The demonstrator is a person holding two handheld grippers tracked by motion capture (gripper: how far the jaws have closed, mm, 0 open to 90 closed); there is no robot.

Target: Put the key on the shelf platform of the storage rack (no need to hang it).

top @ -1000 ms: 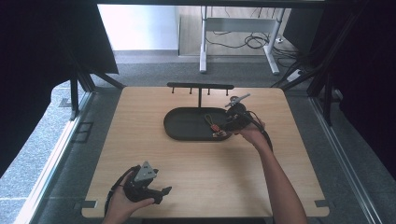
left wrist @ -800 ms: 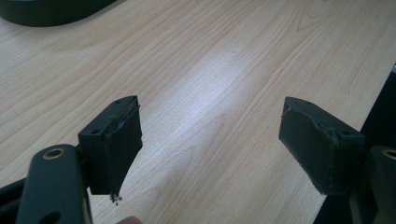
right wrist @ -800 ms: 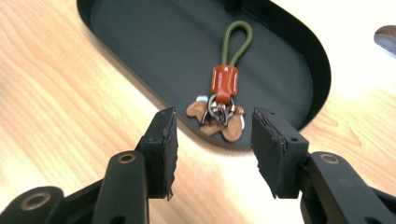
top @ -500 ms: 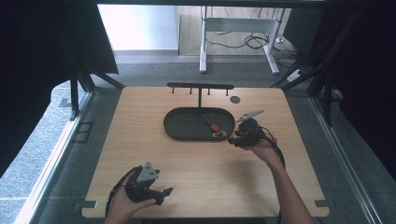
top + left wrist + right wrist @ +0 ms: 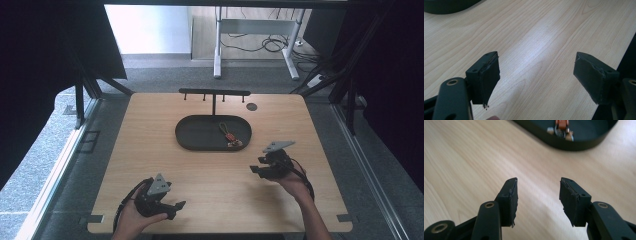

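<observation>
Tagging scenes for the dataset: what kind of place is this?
Likely a lab or office recording station: a bare wooden table framed by dark curtains, a desk frame with loose cables on carpet behind, and a person holding two handheld grippers.

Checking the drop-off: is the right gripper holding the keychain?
No, the right gripper is empty; the keychain lies in the tray.

A lab or test room is suggested: a pale wooden worktop is ringed by black curtains, with grey carpet and cables beneath a metal-legged desk behind.
</observation>
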